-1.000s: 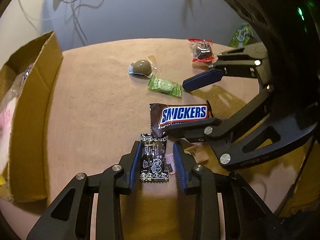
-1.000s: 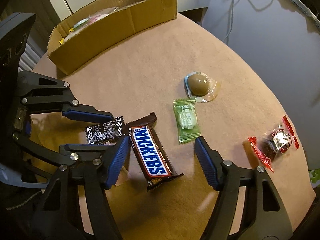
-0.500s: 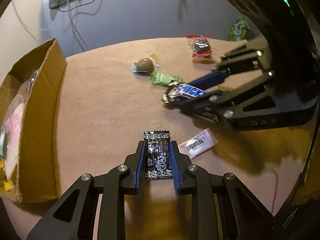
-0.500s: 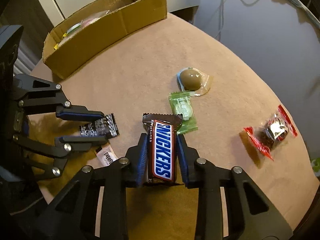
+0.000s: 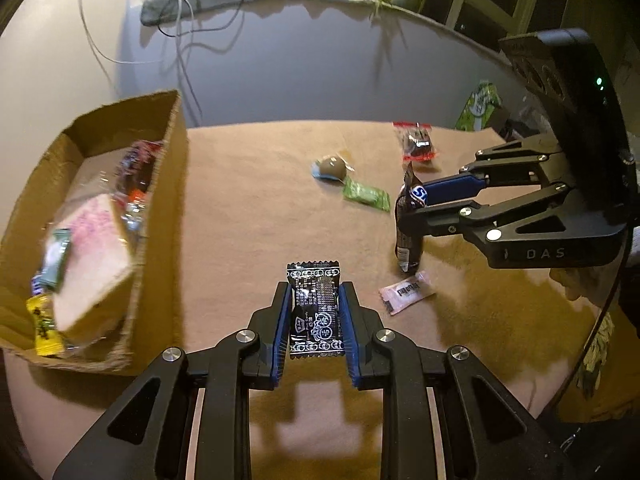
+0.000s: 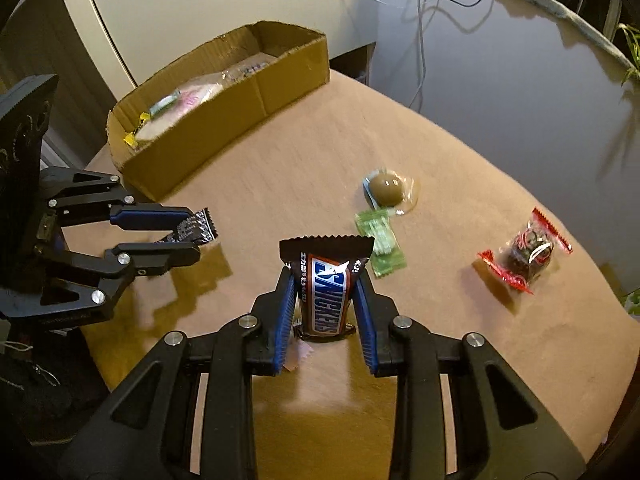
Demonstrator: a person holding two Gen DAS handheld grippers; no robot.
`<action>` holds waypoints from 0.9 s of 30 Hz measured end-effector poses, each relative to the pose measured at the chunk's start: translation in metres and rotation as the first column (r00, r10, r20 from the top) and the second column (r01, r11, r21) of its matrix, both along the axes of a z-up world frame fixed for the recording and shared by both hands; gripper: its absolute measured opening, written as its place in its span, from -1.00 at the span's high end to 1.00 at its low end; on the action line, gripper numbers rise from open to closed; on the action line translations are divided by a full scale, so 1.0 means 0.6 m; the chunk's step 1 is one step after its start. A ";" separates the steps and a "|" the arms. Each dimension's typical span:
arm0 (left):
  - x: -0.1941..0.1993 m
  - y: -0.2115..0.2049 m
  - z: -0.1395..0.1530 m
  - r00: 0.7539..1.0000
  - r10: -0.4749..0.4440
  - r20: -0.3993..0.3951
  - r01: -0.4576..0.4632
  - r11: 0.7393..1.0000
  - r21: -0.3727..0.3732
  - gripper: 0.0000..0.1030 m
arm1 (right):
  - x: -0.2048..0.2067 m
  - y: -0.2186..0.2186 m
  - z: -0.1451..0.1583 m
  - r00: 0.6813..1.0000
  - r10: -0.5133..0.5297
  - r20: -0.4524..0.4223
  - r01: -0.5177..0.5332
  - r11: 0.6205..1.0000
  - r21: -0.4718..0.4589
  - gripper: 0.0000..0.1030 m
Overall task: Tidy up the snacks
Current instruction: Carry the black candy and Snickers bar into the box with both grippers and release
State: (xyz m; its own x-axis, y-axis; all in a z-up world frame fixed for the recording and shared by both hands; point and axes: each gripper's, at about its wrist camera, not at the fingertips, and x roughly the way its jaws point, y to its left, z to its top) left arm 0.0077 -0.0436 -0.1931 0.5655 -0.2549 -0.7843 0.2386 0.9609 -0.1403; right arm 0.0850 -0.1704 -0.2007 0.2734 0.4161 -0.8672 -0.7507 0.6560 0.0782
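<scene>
Snickers bar (image 6: 326,294) stands between the blue pads of the right gripper (image 6: 325,312) at the lower centre of the right wrist view, clamped at both sides and lifted off the table (image 6: 460,360), its upper end sticking out past the fingertips. In the left wrist view, the black packet (image 5: 316,312) sits the same way in the left gripper (image 5: 315,320), pinched narrow at bottom centre, its serrated top edge clear of the pads. Both pairs of jaws have just been closing, each with its snack between them, and both are nearly shut on the wrappers.

One cardboard box (image 5: 168,216) fills the left of that frame, with several wrapped snacks inside; the count is unclear. Loose on the table lie four pieces: one pink sachet (image 5: 406,292) right of centre, one green candy (image 5: 366,197), one brown ball (image 5: 330,167) in clear wrap, and one red-edged packet (image 5: 416,146) at upper right.
</scene>
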 end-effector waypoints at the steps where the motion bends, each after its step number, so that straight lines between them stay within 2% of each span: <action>1: 0.002 0.001 0.002 1.000 0.005 0.006 -0.005 1.000 -0.003 0.57 | 0.003 0.007 0.002 1.000 0.000 0.005 0.000 1.000 -0.001 0.42; 16: -0.013 0.105 0.063 0.990 0.098 0.106 -0.094 0.995 -0.045 0.57 | 0.007 0.090 0.072 0.997 0.011 0.073 -0.015 0.998 0.061 0.42; 27: 0.002 0.186 0.086 0.975 0.172 0.140 -0.169 0.985 -0.034 0.57 | 0.031 0.183 0.114 0.994 0.040 0.097 -0.052 0.990 0.128 0.42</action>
State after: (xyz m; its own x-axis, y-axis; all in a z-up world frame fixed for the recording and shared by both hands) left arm 0.0089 0.0678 -0.1415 0.7072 -0.1613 -0.6884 0.0901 0.9862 -0.1386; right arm 0.1034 -0.0604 -0.1321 0.3290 0.5380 -0.7761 -0.7879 0.6094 0.0884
